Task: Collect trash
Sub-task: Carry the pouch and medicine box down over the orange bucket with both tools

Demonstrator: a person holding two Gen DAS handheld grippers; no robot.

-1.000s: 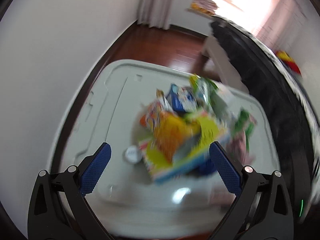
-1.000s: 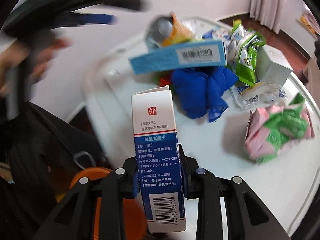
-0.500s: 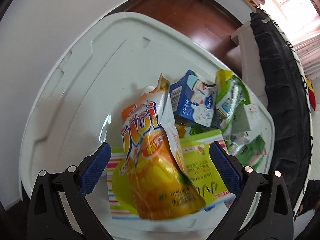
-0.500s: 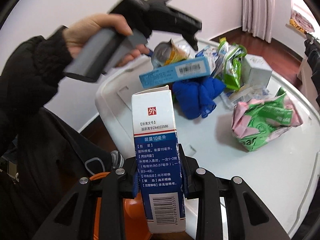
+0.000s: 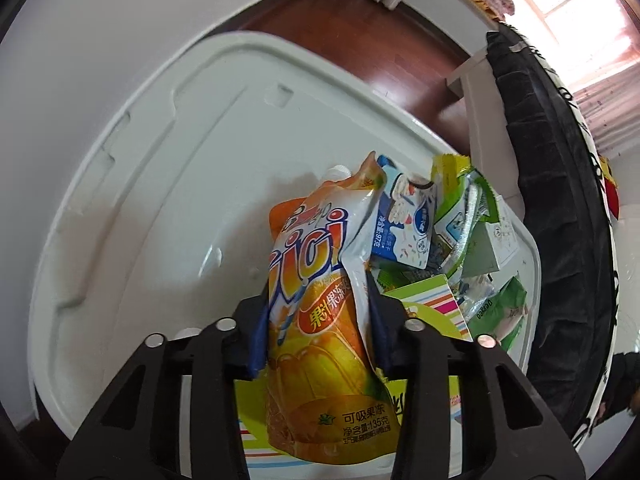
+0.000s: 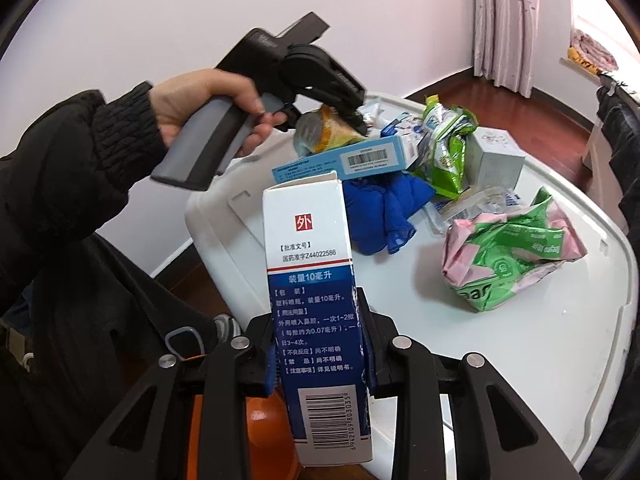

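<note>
My left gripper (image 5: 318,320) has its blue pads pressed on both sides of an orange jelly pouch (image 5: 320,380), and its jaws are closing on it. The pouch lies on top of a pile of trash on the white table (image 5: 160,200). In the right wrist view a hand holds the left gripper (image 6: 352,116) over that pile, its tips at the pouch (image 6: 320,136). My right gripper (image 6: 320,340) is shut on an upright white and blue medicine box (image 6: 308,248), held off the table's near edge.
Under the pouch lie a yellow striped box (image 5: 432,304) and a blue and white carton (image 5: 404,216). A blue cloth (image 6: 380,208), a crumpled pink and green wrapper (image 6: 512,248), a green snack bag (image 6: 448,148) and a white box (image 6: 492,156) also lie there. An orange bin (image 6: 256,432) sits below my right gripper.
The left gripper came down over the pile with its jaws wide, then closed them on the orange pouch. The right gripper kept its hold on the medicine box and shifted slightly.
</note>
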